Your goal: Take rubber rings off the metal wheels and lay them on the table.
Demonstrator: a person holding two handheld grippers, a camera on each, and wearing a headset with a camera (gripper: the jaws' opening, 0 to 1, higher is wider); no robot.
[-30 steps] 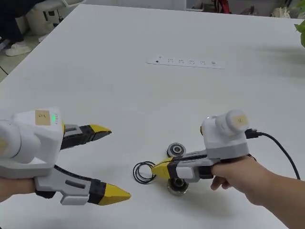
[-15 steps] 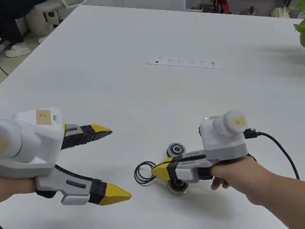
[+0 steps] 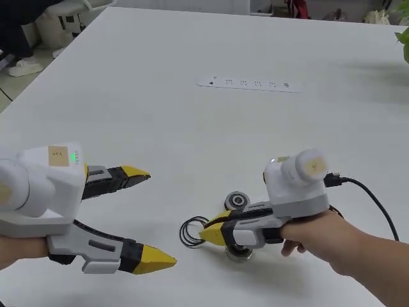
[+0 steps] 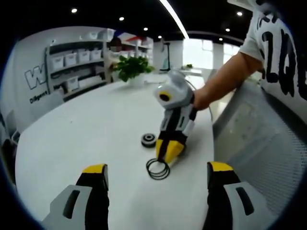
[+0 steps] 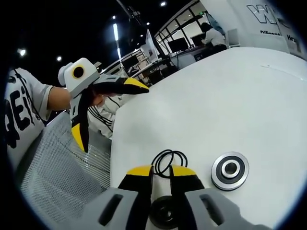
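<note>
Several thin black rubber rings (image 3: 192,231) lie looped together on the white table (image 3: 211,134). My right gripper (image 3: 209,234) points left at them with its jaws almost together, and a strand of the rubber rings (image 5: 168,162) runs in between its yellow tips. One metal wheel (image 3: 237,200) lies flat just behind that gripper, and a second wheel (image 3: 238,253) sits partly hidden under it. From the right gripper view, the first wheel (image 5: 230,170) is to the right and the second wheel (image 5: 163,213) shows below the jaws. My left gripper (image 3: 148,216) hovers wide open to the left, holding nothing.
A white power strip (image 3: 249,84) lies across the far middle of the table. A black cable (image 3: 377,201) trails from the right gripper. A green plant (image 4: 130,68) stands at the table's far end in the left gripper view.
My right gripper has slid a little to the left, closer onto the rings. The rings, the wheels and the left gripper have stayed where they were.
</note>
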